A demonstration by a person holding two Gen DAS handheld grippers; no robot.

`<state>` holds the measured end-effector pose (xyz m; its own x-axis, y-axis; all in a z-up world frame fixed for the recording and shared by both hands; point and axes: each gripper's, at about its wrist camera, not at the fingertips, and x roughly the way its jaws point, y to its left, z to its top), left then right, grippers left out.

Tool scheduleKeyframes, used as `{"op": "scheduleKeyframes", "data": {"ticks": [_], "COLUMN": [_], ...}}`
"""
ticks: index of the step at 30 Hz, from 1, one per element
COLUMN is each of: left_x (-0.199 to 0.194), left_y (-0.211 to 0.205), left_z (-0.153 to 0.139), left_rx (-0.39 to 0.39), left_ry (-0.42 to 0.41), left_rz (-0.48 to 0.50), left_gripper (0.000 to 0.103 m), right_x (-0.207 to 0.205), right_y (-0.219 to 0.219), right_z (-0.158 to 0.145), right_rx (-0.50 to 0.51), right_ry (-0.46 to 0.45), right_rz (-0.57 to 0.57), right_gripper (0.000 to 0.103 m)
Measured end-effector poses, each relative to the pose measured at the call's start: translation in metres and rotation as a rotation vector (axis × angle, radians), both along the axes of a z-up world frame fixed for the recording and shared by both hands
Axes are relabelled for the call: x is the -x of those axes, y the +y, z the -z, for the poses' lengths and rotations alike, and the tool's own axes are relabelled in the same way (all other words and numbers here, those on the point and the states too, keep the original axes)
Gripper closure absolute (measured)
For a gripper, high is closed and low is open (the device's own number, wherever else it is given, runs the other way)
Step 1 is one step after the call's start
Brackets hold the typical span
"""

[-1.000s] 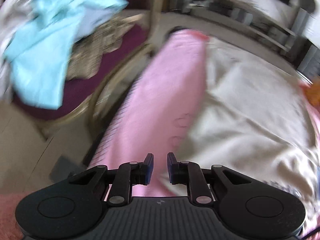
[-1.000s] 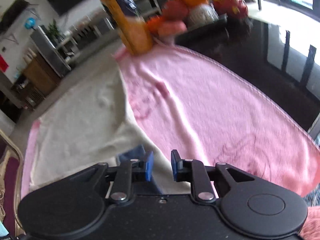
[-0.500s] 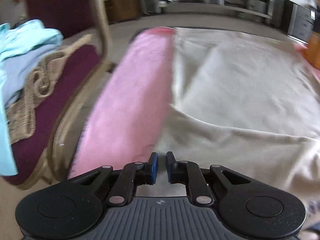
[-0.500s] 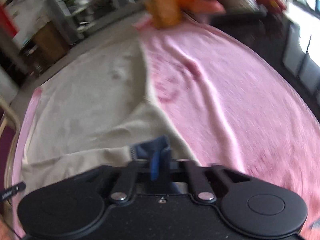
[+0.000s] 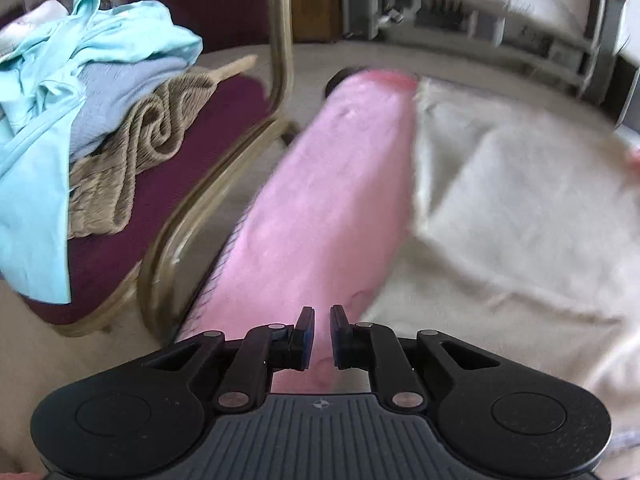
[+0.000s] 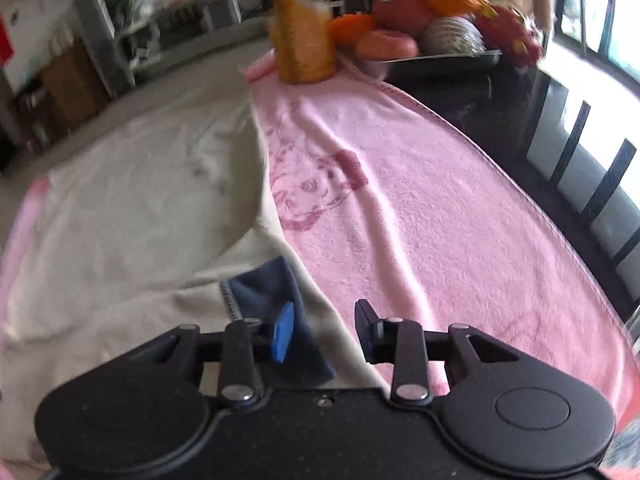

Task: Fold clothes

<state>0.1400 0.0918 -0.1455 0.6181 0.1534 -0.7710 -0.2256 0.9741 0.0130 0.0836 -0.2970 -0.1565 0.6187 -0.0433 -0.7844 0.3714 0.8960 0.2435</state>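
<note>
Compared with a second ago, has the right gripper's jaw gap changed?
Yes. The right gripper jaws are opening, wider than before, over the cream garment's dark blue collar.

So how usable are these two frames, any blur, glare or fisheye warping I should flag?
Left wrist view: cream garment and far shelving smeared by motion blur, pile of turquoise and beige clothes on the maroon chair fairly sharp, edges bowed by fisheye. Right wrist view: bright window blown out, orange carton blurred, pink towel readable.
</note>
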Motion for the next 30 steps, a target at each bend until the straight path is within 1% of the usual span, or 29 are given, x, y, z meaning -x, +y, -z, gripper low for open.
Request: {"op": "scheduleKeyframes", "data": {"ticks": [2,3,5,6,7,9,11,12,13,15,17,20,22,23,24,25,27,28,30], "left_x": [-0.004,-0.008,-0.019,-0.026,-0.034,-0.049,-0.057,-0.062,-0.066,-0.072,-0.076,-0.075,-0.065,-0.058,-0.051,-0.044,-0.026,-0.014,0.009], "left_y": [-0.008,-0.014,-0.032,-0.037,-0.041,-0.050,-0.047,-0.045,-0.042,-0.038,-0.038,-0.032,-0.025,-0.022,-0.019,-0.017,-0.014,-0.013,-0.008], "left_z": [-0.006,-0.008,-0.005,0.001,0.006,0.018,0.022,0.023,0.024,0.026,0.029,0.025,0.015,0.009,0.001,-0.006,-0.019,-0.025,-0.032], "left_rx": [0.062,0.085,0.064,0.060,0.057,0.050,0.063,0.062,0.060,0.053,-0.006,-0.023,-0.030,-0.048,-0.068,-0.088,-0.123,-0.136,-0.148], "left_ry": [-0.016,-0.018,0.013,0.034,0.055,0.098,0.084,0.075,0.066,0.035,0.010,-0.004,-0.020,-0.020,-0.019,-0.018,-0.013,-0.007,0.007], "left_rz": [0.106,0.168,0.277,0.296,0.311,0.342,0.310,0.277,0.243,0.182,0.132,0.089,0.073,0.069,0.066,0.063,0.092,0.106,0.129], "left_gripper": [0.093,0.093,0.092,0.092,0.093,0.093,0.092,0.093,0.094,0.093,0.093,0.093,0.093,0.092,0.092,0.092,0.090,0.086,0.085], "right_x": [0.002,-0.001,-0.010,-0.015,-0.021,-0.032,-0.038,-0.037,-0.034,-0.028,-0.022,-0.021,-0.021,-0.021,-0.018,-0.015,-0.007,-0.003,0.007], "right_y": [-0.001,0.002,0.013,0.018,0.022,0.030,0.033,0.033,0.034,0.035,0.037,0.040,0.036,0.035,0.033,0.031,0.024,0.021,0.015], "right_z": [-0.009,-0.012,-0.013,-0.014,-0.011,-0.002,0.012,0.016,0.017,0.019,0.019,0.018,0.017,0.016,0.014,0.010,0.002,-0.002,-0.008], "right_rx": [-0.093,-0.125,-0.168,-0.189,-0.189,-0.154,-0.136,-0.129,-0.120,-0.099,-0.074,-0.047,-0.062,-0.072,-0.087,-0.106,-0.145,-0.164,-0.236], "right_ry": [-0.056,-0.065,-0.060,-0.057,-0.048,-0.014,0.057,0.073,0.076,0.084,0.085,0.082,0.075,0.072,0.068,0.057,0.024,0.007,-0.017], "right_rz": [-0.030,-0.057,-0.119,-0.150,-0.171,-0.194,-0.194,-0.192,-0.192,-0.206,-0.218,-0.236,-0.231,-0.227,-0.220,-0.211,-0.193,-0.185,-0.169], "right_gripper": [0.076,0.077,0.077,0.077,0.077,0.077,0.079,0.087,0.090,0.091,0.093,0.093,0.092,0.091,0.089,0.082,0.077,0.077,0.077]}}
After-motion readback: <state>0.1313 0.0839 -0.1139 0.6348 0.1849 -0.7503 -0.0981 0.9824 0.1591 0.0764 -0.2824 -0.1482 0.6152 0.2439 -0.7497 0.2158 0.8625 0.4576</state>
